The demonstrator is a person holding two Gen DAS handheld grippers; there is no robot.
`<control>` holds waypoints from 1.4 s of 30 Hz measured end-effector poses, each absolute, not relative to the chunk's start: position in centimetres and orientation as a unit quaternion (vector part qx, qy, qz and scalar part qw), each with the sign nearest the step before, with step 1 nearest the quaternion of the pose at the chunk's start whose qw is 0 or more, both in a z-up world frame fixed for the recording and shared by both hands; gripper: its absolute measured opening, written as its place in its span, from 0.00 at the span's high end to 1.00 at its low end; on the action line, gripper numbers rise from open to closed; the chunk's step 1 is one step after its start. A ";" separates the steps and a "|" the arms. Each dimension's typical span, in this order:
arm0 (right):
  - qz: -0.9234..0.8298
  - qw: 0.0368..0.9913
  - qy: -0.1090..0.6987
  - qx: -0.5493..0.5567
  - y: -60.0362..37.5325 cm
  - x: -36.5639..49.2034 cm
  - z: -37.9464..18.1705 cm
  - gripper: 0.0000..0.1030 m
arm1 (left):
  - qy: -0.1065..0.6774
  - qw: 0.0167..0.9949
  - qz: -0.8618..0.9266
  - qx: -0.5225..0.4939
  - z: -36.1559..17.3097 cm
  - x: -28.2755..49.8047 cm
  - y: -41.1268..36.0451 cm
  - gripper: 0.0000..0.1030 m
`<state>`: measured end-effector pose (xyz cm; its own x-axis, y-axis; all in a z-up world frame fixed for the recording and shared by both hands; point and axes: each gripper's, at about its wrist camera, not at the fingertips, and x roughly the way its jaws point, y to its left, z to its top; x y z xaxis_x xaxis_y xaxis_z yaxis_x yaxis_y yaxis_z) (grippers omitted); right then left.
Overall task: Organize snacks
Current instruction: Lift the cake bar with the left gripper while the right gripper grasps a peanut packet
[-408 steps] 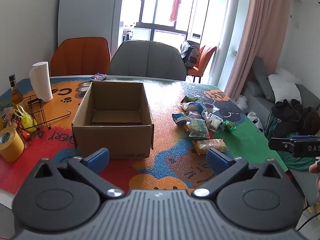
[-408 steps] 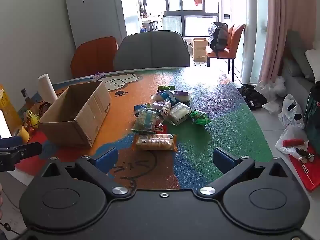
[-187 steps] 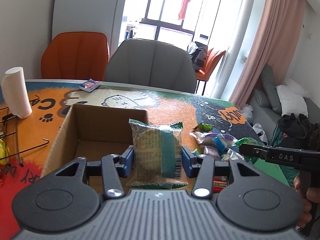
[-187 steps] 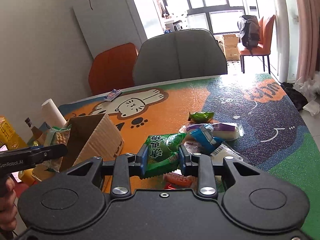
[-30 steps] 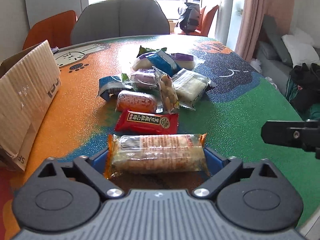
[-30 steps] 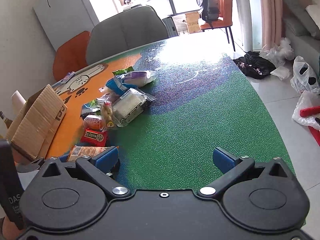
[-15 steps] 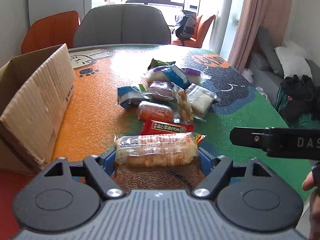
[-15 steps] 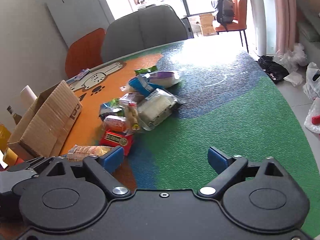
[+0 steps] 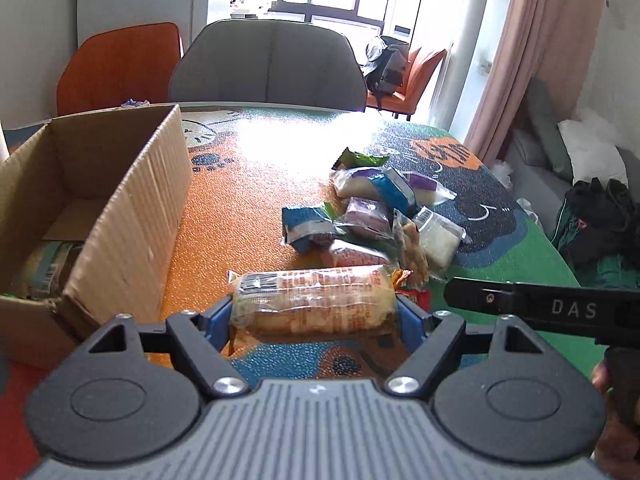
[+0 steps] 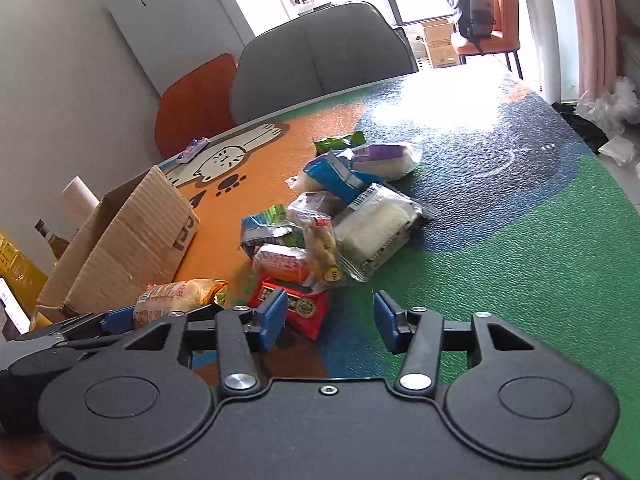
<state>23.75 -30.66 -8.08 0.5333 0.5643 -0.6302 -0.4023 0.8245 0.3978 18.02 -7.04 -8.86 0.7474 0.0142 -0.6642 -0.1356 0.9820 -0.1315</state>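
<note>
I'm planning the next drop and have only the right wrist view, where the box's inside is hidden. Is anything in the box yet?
Observer: Yes. The left wrist view looks into the box, and a greenish packet lies in its near corner.
Operator: My own finger covers part of the left gripper. Is the pack held at both ends?
Observer: Yes. The left gripper has one blue pad on each end of the pack, which lies crosswise between them.
</note>
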 end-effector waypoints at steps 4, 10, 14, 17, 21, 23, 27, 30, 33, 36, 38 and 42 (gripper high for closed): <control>0.285 0.865 0.399 0.104 -29.4 24.6 -8.3 0.56 | 0.355 0.930 0.039 -0.091 -8.7 18.3 -6.2 0.23; 0.283 0.863 0.405 0.102 -28.0 25.9 -8.7 0.57 | 0.359 0.927 0.034 -0.102 -8.9 18.8 -5.8 0.23; 0.280 0.863 0.409 0.100 -27.5 26.5 -9.1 0.57 | 0.361 0.925 0.032 -0.111 -9.1 19.0 -5.5 0.23; 0.279 0.862 0.412 0.101 -27.3 26.9 -9.5 0.59 | 0.365 0.923 0.031 -0.117 -9.5 19.2 -5.3 0.23; 0.273 0.861 0.417 0.103 -27.2 27.5 -9.8 0.59 | 0.371 0.920 0.031 -0.123 -10.0 19.6 -5.2 0.23; 0.270 0.860 0.421 0.104 -27.2 27.7 -10.1 0.59 | 0.373 0.919 0.032 -0.126 -10.2 19.8 -5.2 0.23; 0.270 0.862 0.418 0.099 -26.8 28.0 -10.3 0.60 | 0.378 0.916 0.033 -0.131 -10.7 20.3 -5.1 0.23; 0.269 0.862 0.419 0.091 -26.8 28.1 -10.4 0.82 | 0.380 0.914 0.032 -0.134 -10.9 20.4 -5.1 0.23; 0.275 0.858 0.424 0.088 -26.9 27.9 -10.4 0.86 | 0.381 0.914 0.030 -0.135 -10.9 20.4 -5.2 0.23; 0.273 0.861 0.421 0.089 -27.4 27.2 -10.2 0.86 | 0.378 0.916 0.027 -0.134 -10.7 20.3 -5.3 0.23; 0.273 0.862 0.419 0.090 -27.6 26.8 -10.0 0.86 | 0.374 0.917 0.024 -0.133 -10.4 20.1 -5.5 0.23; 0.269 0.864 0.414 0.094 -28.2 26.2 -9.2 0.86 | 0.365 0.922 0.018 -0.129 -9.5 19.7 -5.9 0.23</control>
